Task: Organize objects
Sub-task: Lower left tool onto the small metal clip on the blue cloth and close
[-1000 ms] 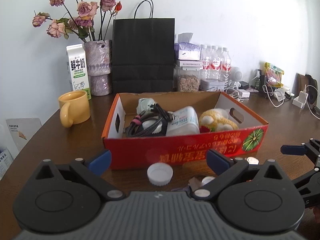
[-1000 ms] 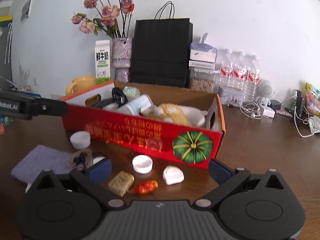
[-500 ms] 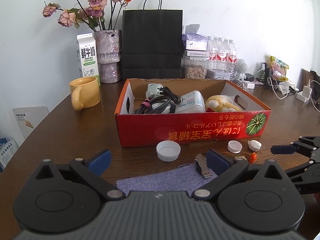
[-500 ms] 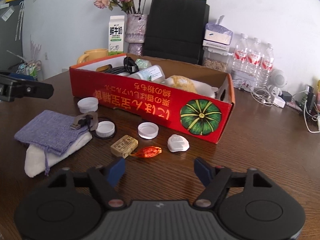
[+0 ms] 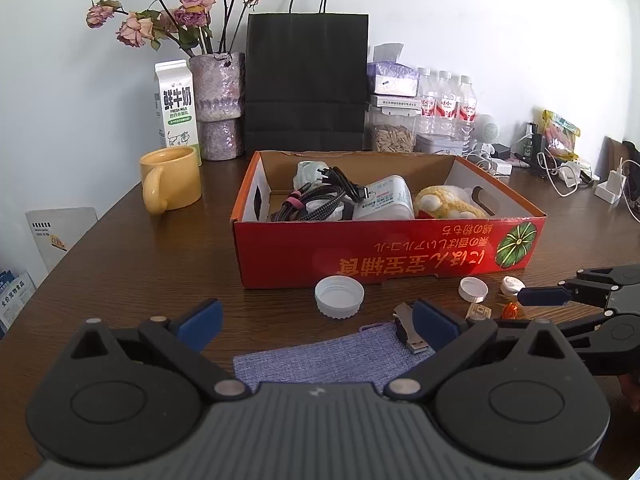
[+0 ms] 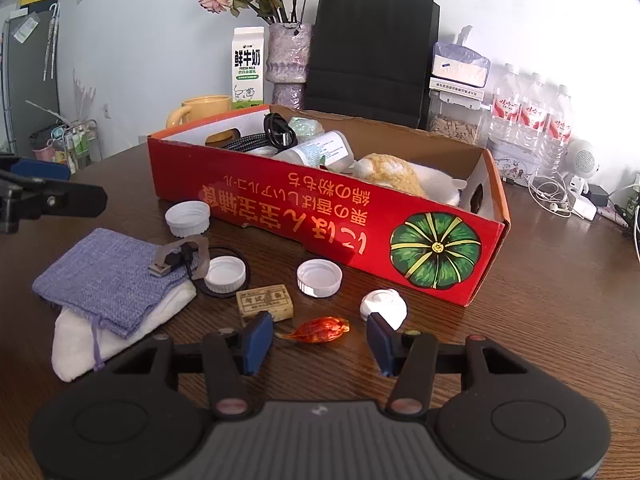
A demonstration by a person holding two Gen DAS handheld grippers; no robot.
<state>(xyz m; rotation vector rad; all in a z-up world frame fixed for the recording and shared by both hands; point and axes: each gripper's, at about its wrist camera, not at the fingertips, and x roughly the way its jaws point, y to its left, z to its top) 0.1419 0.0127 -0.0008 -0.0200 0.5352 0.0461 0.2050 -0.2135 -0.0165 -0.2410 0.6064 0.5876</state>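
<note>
A red cardboard box [image 5: 400, 254] [image 6: 280, 208] holds cables, a white bottle and a yellow plush. In front of it on the table lie a purple pouch [image 6: 104, 280] [image 5: 320, 360], a USB stick [image 6: 172, 260], white caps [image 6: 319, 277] [image 5: 339, 296], a tan eraser block [image 6: 264, 300], a white flip cap [image 6: 382, 304] and a red wrapped candy [image 6: 320, 329]. My right gripper [image 6: 320, 340] is open, its fingers either side of the candy. My left gripper [image 5: 316, 320] is open and empty above the pouch.
A yellow mug [image 5: 170, 178], a milk carton [image 5: 176, 104], a vase of dried roses [image 5: 218, 106] and a black paper bag [image 5: 306, 80] stand behind the box. Water bottles [image 6: 528, 120] and chargers with cables [image 5: 568, 168] crowd the back right. A white cloth [image 6: 120, 332] lies under the pouch.
Both grippers have pulled back from the box and risen. My right gripper has narrowed its opening and dropped toward the candy. Nothing on the table has moved.
</note>
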